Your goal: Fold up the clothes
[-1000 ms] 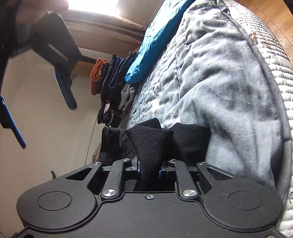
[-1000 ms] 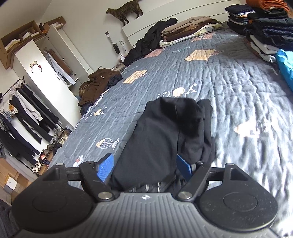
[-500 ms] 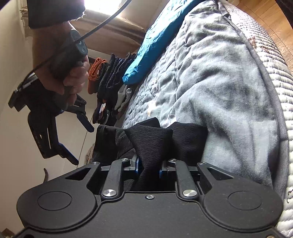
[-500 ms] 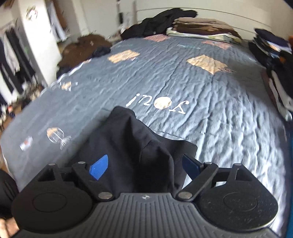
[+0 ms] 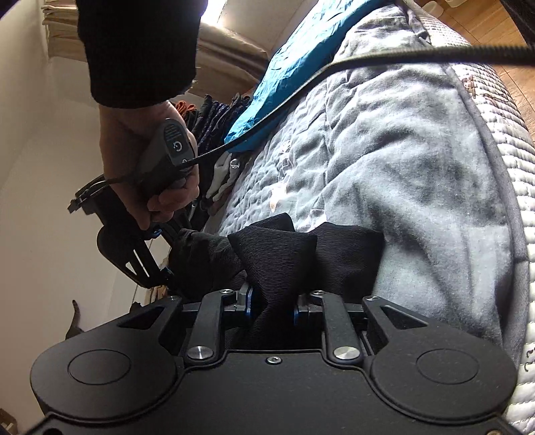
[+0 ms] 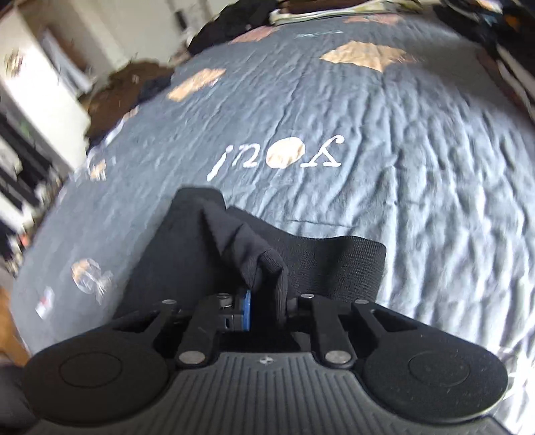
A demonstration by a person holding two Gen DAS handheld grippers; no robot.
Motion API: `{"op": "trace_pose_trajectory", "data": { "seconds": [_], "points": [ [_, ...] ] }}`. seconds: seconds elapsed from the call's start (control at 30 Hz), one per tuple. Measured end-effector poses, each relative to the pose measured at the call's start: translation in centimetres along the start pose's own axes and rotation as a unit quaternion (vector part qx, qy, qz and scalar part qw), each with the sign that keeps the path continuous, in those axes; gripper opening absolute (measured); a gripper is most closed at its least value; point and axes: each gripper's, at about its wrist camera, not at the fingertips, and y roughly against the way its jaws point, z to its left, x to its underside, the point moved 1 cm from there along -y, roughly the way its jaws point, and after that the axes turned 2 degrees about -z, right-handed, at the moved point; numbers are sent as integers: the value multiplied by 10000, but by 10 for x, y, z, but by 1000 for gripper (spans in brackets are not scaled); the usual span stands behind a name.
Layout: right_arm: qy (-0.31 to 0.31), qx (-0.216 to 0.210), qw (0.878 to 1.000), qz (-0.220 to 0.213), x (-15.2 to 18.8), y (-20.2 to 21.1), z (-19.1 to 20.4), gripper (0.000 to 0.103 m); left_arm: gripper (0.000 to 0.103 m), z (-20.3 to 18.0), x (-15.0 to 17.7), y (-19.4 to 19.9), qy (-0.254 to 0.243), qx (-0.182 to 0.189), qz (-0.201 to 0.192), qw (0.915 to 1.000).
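Right gripper (image 6: 267, 309) closed on black garment (image 6: 321, 264) | grey bedspread (image 6: 367, 110)

The right wrist view is motion-blurred, so the white wardrobe (image 6: 43, 97) and dark heaps of clothes (image 6: 234, 23) along its edges stay indistinct. Bunched black ribbed garment (image 5: 277, 264) hides the fingertips of the left gripper (image 5: 272, 302). The stacked folded clothes (image 5: 214, 113) are partly masked by a hand (image 5: 147, 164) and black sleeve (image 5: 137, 50).
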Motion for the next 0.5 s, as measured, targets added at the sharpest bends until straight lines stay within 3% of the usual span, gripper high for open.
{"op": "trace_pose_trajectory", "data": {
  "seconds": [0.1,0.2,0.27,0.37,0.5],
  "points": [
    [-305,-32,9995,-6,5,-9,-16,15,22,1,0,-1,45,44,7,10000],
    [-609,-64,9981,-11,9,-18,-33,33,21,-3,1,-1,-31,37,-13,10000],
    [-617,-103,9980,-24,15,-26,-39,38,22,-1,1,-2,32,73,-15,10000],
    [-484,-90,9988,-89,13,-21,-33,41,22,0,2,-2,59,84,-12,9999],
    [-409,-81,9985,-359,-8,21,-18,50,22,0,2,-1,79,89,-1,9999]
  ]
}}
